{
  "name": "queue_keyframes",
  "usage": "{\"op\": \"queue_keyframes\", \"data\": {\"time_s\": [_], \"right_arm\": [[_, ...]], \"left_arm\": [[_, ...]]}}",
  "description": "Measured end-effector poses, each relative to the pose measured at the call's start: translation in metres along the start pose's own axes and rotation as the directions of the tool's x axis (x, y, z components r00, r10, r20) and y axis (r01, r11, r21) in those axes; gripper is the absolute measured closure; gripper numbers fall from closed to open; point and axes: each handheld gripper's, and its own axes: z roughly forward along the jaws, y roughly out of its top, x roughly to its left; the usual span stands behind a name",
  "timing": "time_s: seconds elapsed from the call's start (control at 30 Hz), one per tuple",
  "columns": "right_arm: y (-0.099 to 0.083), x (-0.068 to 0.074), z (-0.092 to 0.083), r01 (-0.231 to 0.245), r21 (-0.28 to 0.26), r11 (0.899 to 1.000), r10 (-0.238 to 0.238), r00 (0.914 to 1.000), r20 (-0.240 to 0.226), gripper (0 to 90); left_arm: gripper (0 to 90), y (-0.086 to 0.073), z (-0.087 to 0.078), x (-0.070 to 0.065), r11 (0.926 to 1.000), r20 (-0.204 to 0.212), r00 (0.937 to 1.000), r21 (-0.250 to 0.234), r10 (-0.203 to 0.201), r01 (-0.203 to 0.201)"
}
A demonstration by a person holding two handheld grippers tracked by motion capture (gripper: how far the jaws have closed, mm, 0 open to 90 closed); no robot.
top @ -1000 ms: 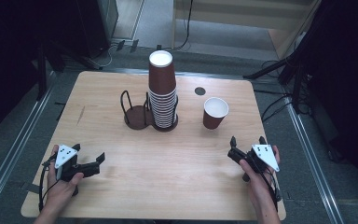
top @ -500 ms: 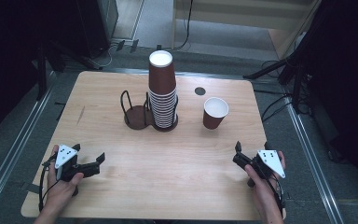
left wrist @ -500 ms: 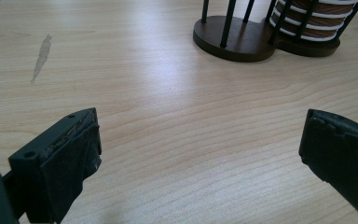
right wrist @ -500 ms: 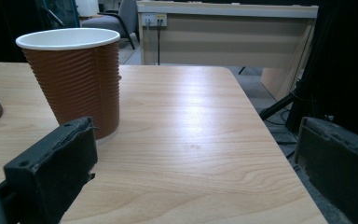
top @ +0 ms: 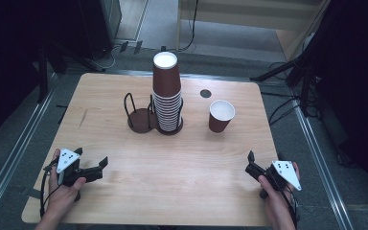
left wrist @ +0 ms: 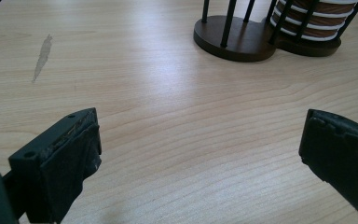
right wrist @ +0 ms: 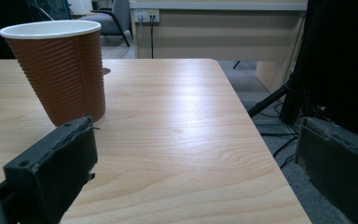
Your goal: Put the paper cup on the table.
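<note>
A single brown paper cup [top: 221, 115] is seen standing upright and mouth-up on the wooden table [top: 172, 191], in its far right part, well apart from both grippers; in the right gripper view the same ribbed cup [right wrist: 58, 67] is found just beyond the left-hand jaw, untouched. Near it on its left, a tall stack of brown cups [top: 167, 96] is held mouth-down in a dark wire holder [top: 143, 117], whose second round base beside the stack is left bare. A small dark round hole [top: 205, 93] is set in the tabletop behind the single cup. The right gripper [top: 255, 165] is held low at the near right edge of the table, its jaws spread wide with nothing between them. The left gripper [top: 96, 167] is rested at the near left corner, jaws likewise parted wide over bare wood, the holder's base being seen well ahead of them in the left gripper view
</note>
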Motion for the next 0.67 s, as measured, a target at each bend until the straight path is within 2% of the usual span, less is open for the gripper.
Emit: {"op": "queue_keyframes", "data": {"time_s": [0.47,0.67], "right_arm": [[-0.009,-0.005,-0.013,0.003,0.018,1.000,-0.003,1.0000,-0.001,0.0],[-0.013,-0.007,-0.015,-0.010,0.024,1.000,0.010,0.9999,0.005,0.0]], "left_arm": [[0.0,0.000,0.000,0.000,1.0000,-0.001,1.0000,-0.001,-0.001,0.001],[0.0,0.000,0.001,0.000,1.0000,0.001,1.0000,0.005,0.000,0.000]]}}
